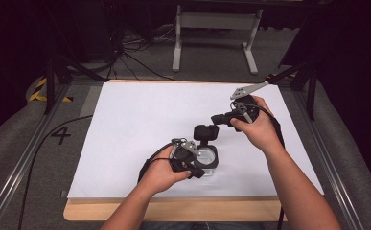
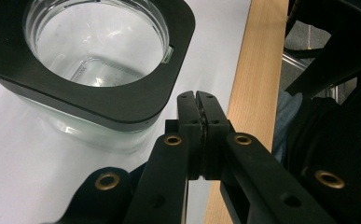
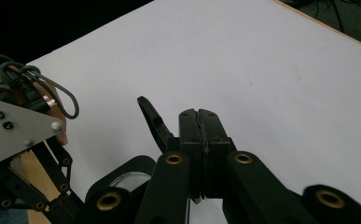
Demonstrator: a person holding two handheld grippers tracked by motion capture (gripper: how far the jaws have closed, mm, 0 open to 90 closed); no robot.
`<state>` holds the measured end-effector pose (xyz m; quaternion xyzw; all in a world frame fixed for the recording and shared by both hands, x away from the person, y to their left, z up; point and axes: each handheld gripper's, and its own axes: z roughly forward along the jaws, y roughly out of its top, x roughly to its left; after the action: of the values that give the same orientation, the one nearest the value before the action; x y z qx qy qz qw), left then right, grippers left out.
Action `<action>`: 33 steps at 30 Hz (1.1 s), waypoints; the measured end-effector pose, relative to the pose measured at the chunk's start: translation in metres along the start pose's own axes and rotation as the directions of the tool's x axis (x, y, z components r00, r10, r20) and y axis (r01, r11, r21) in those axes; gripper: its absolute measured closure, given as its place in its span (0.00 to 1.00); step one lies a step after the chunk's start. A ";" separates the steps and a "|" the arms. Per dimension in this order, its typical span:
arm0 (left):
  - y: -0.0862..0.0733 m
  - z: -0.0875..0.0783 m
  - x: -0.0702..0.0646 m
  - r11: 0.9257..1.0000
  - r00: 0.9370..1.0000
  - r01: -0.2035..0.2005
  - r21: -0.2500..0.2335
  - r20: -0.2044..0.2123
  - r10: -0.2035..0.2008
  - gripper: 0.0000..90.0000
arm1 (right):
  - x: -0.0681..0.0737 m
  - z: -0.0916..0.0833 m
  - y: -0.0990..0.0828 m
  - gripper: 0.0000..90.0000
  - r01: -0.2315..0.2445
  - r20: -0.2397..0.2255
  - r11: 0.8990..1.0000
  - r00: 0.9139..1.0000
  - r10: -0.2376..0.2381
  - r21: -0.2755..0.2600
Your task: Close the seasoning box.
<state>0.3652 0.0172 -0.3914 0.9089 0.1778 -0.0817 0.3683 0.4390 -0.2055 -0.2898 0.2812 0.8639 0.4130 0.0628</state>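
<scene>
A clear glass jar with a square black collar (image 1: 214,163) (image 2: 136,100) stands open near the front middle of the white sheet. My left gripper (image 1: 200,173) (image 2: 197,100) is shut, with its tips empty, just beside the jar's near corner. A black lid (image 1: 205,132) (image 3: 151,122) hangs tilted just beyond the jar. My right gripper (image 1: 215,120) (image 3: 200,114) is shut, seemingly on the lid's edge, which rises to the left of its jaws. The jar's opening (image 3: 127,178) peeks out below them.
The white sheet (image 1: 140,124) covers a wooden board (image 1: 173,209) (image 2: 257,70). The board's front edge runs close to the left gripper. Metal rails (image 1: 25,158) flank the table, and a cable (image 1: 44,143) trails off at the left. The person's leg (image 2: 288,112) is beyond the board's edge.
</scene>
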 end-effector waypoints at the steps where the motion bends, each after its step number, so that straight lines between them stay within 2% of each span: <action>1: 0.000 0.000 0.000 1.000 1.000 -0.002 -0.004 -0.004 0.002 1.00 | 0.001 0.000 0.000 1.00 -0.001 0.001 1.000 1.000 0.001 0.001; 13: 0.000 0.001 0.001 1.000 1.000 0.009 -0.003 -0.015 -0.009 1.00 | 0.009 -0.005 -0.004 1.00 0.012 -0.029 1.000 1.000 -0.012 0.022; 24: 0.000 0.002 0.001 1.000 1.000 0.006 0.011 -0.015 -0.006 1.00 | 0.030 -0.007 -0.021 1.00 0.054 -0.069 0.997 0.996 -0.051 0.051; 33: -0.001 0.002 0.002 1.000 1.000 0.007 0.010 -0.018 -0.007 1.00 | 0.038 0.001 -0.039 1.00 0.053 -0.099 0.995 0.994 -0.045 0.081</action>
<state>0.3666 0.0165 -0.3940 0.9107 0.1840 -0.0756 0.3620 0.3902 -0.2039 -0.3147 0.2419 0.8892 0.3879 0.0192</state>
